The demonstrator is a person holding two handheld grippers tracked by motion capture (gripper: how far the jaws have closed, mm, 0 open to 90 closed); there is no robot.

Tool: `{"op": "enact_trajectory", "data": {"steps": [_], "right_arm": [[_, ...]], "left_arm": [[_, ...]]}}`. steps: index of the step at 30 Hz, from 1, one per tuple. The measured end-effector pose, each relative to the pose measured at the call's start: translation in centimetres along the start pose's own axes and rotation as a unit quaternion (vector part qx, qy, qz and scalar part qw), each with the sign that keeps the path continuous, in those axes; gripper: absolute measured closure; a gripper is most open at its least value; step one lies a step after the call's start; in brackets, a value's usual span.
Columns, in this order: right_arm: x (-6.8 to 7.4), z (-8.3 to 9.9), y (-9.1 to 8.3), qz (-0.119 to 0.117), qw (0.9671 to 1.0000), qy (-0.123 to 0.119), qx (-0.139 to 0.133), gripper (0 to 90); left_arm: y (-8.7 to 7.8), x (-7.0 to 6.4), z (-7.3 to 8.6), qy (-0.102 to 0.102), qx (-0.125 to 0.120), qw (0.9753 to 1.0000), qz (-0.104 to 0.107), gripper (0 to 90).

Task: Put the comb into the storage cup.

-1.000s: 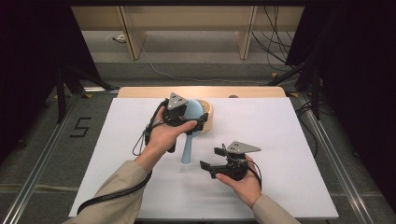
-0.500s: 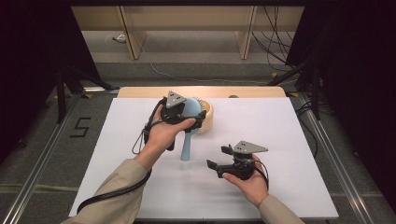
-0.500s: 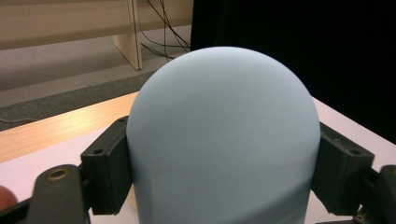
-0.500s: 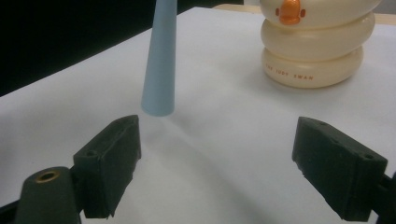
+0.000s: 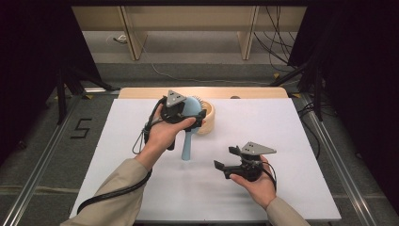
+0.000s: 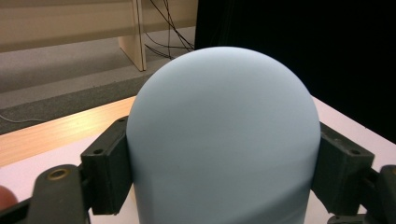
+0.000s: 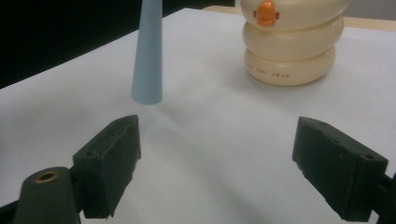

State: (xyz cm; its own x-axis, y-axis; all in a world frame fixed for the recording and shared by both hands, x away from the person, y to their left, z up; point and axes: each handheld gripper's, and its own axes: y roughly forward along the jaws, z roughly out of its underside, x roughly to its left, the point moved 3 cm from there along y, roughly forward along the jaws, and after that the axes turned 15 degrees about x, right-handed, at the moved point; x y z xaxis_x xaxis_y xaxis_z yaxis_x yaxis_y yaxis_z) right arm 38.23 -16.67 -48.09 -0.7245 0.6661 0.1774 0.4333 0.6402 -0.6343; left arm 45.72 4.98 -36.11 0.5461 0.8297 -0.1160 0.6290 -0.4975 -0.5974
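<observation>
My left gripper (image 5: pixel 189 116) is shut on the round head of a light blue hairbrush (image 5: pixel 187 143), which it holds over the middle of the white table (image 5: pixel 291 141). The brush's bristles face away from me and its handle (image 7: pixel 148 51) points down, ending close to the table. In the left gripper view both jaws press the sides of the brush head (image 6: pixel 224 135). Just behind the brush stands a cream ring-stacked duck container (image 5: pixel 208 118) with an orange beak (image 7: pixel 266 11). My right gripper (image 5: pixel 226 157) hovers open to the front right, with nothing between its jaws (image 7: pixel 229 172).
A wooden strip (image 5: pixel 254 92) runs along the table's far edge. Wooden shelf legs and loose cables stand on the floor beyond it. The floor to either side is dark.
My right gripper has drifted a little to the right and stays open. The left gripper still holds the brush in nearly the same place.
</observation>
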Motion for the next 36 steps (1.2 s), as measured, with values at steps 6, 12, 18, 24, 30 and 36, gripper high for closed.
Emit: {"op": "enact_trajectory", "data": {"steps": [6, 12, 18, 24, 30, 36], "right_arm": [[-0.6, 0.3, -0.7, 0.007, 1.0, 0.003, -0.004, 16.4], [-1.2, 0.6, -1.5, 0.015, 0.9998, 0.008, -0.009, 16.4], [-1.7, 0.9, -2.4, 0.023, 0.9996, 0.012, -0.015, 16.4], [-2.1, 1.4, -3.3, 0.03, 0.9992, 0.017, -0.017, 16.4], [-2.4, 1.7, -3.9, 0.035, 0.999, 0.018, -0.022, 16.3], [-2.5, 2.0, -4.3, 0.037, 0.9989, 0.018, -0.022, 16.3]], "left_arm": [[0.0, 0.2, -0.1, -0.003, -0.004, 1.0, -0.003, 19.6], [0.0, 0.3, -0.4, -0.002, -0.006, 1.0, -0.006, 19.6], [0.1, 0.4, -0.6, -0.002, -0.01, 0.9999, -0.007, 19.6], [0.2, 0.6, -0.8, -0.009, -0.017, 0.9997, -0.013, 19.6], [0.3, 0.9, -1.0, -0.013, -0.021, 0.9995, -0.02, 19.6], [0.1, 1.1, -1.2, -0.014, -0.026, 0.9993, -0.024, 19.5]]}}
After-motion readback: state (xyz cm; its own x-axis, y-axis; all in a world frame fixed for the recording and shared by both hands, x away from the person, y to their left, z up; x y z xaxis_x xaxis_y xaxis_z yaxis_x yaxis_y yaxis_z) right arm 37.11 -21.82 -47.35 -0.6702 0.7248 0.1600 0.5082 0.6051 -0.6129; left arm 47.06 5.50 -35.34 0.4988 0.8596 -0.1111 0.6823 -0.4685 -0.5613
